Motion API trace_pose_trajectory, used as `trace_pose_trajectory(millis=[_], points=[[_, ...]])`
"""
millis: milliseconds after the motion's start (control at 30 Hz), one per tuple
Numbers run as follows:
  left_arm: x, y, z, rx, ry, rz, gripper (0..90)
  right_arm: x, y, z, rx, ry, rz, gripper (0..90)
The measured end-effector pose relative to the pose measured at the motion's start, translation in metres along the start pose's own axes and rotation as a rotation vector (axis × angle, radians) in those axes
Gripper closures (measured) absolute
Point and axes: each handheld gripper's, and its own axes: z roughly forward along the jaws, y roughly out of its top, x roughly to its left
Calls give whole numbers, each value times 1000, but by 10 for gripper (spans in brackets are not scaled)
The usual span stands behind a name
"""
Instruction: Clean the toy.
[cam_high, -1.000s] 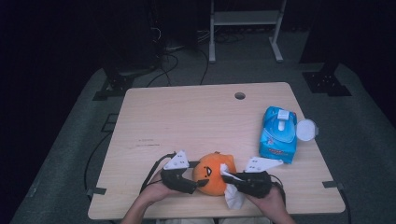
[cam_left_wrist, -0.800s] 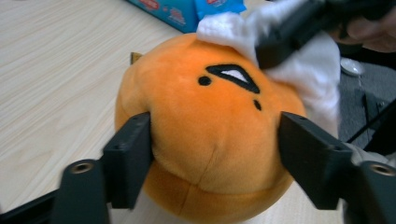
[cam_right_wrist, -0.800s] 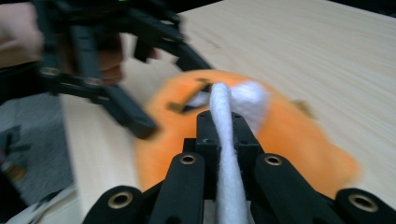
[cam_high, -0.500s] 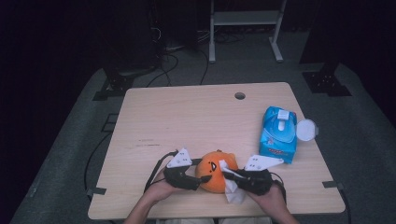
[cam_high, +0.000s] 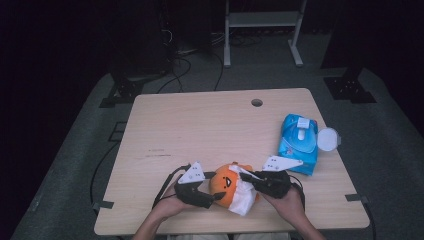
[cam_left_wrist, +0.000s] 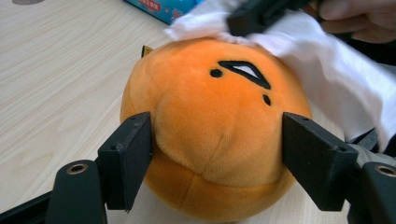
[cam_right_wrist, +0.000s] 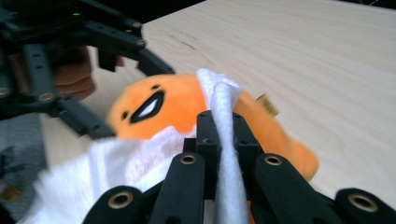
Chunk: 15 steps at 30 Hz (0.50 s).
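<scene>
Since the earlier frame, both grippers sit nearer me: left gripper (cam_left_wrist: 215, 154) clamps the orange plush (cam_high: 227, 184), right gripper (cam_right_wrist: 220, 128) pinches the white wipe (cam_right_wrist: 223, 100), wiping underway, unfinished.

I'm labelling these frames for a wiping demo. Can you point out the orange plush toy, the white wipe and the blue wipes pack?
orange plush toy (cam_left_wrist: 210, 135): left gripper view, its rounded front between the jaws.
white wipe (cam_right_wrist: 224, 107): right gripper view, the fold pinched above the jaws.
blue wipes pack (cam_high: 299, 142): high view, its top face.
</scene>
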Motion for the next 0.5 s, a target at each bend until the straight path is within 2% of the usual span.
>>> trace_pose_trajectory(millis=[67,133,200,267,400,500], points=[[-3,1,2,8,-5,21,295,6,0,-2,-5,24,10,846],[-8,1,3,12,-6,57,323,15,6,1,-7,60,-4,847],[-12,1,3,21,-7,90,335,24,15,9,1,85,-34,847],[-18,1,3,37,-6,141,342,29,24,22,18,99,-40,847],[-23,-1,1,53,-10,189,343,23,38,45,63,85,-30,846],[-21,-4,0,47,-15,179,343,8,39,50,97,53,-15,846]])
